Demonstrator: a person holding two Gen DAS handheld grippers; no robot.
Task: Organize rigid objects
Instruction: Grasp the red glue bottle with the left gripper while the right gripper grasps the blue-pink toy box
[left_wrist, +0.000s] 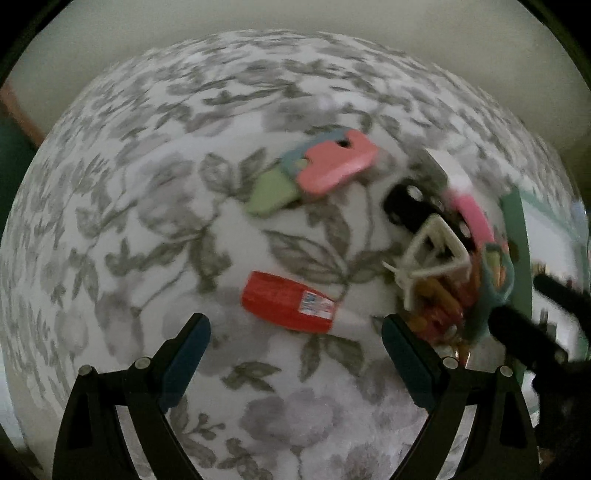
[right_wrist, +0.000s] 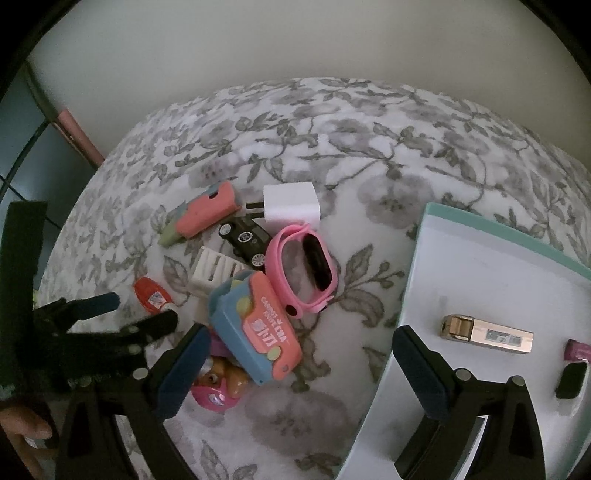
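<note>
A few small things lie in the tray; most toys wait outside. Both tongs gape, holding nothing.

Both views are dim and flat, with soft shadows and no glare. The left wrist view is smeared by motion blur, worst at the pile on its right; the right wrist view is sharper. Fisheye bending bulges the floral cloth, corners black

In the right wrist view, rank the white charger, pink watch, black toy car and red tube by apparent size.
1. pink watch
2. white charger
3. black toy car
4. red tube
Watch and charger look close; nearer things loom larger.
</note>
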